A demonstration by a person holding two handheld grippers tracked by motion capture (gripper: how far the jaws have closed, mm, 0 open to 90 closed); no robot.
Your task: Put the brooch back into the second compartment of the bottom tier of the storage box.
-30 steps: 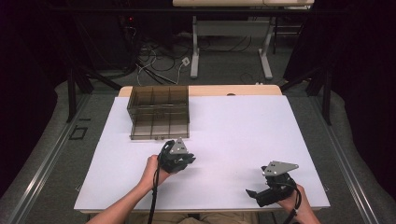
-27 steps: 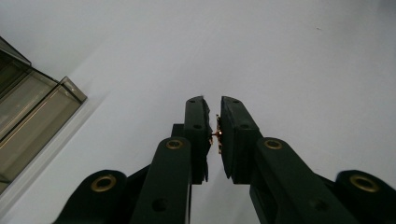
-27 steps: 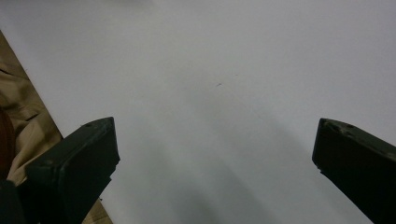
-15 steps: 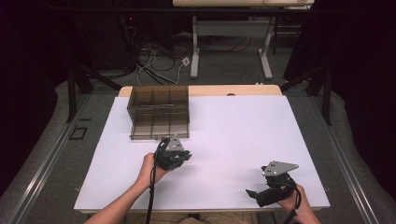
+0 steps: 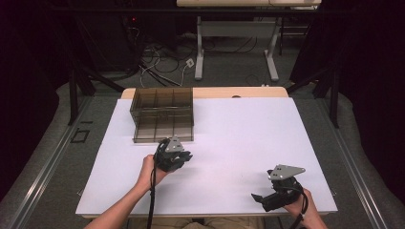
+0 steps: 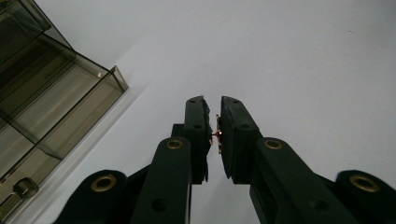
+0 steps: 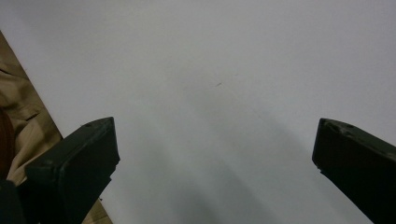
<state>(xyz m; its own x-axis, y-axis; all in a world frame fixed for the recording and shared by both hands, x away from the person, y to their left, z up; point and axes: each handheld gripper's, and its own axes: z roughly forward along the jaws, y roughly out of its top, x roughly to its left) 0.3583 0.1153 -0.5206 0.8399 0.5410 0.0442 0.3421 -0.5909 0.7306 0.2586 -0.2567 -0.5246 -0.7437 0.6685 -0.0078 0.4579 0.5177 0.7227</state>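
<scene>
My left gripper [image 5: 186,155] hovers over the white table sheet [image 5: 239,129], just in front of a smoke-tinted compartment box [image 5: 162,114]. In the left gripper view its jaws [image 6: 212,105] stand almost together, pinching a tiny copper-coloured piece [image 6: 217,134] between the pads. The box [image 6: 46,93] lies off to the left there, apart from the jaws. At the near right corner of the table my right gripper [image 5: 262,187] points left. It is open wide [image 7: 215,135], with only bare white surface between its fingers.
The box has several empty compartments and a small dark latch [image 6: 25,187] at its near side. The table's front edge runs close under the right gripper, with tan cloth [image 7: 18,116] beyond it. Desk legs and cables [image 5: 157,62] lie on the floor behind.
My left gripper has edged a little to the left, staying in front of the box. The right gripper has kept still.
</scene>
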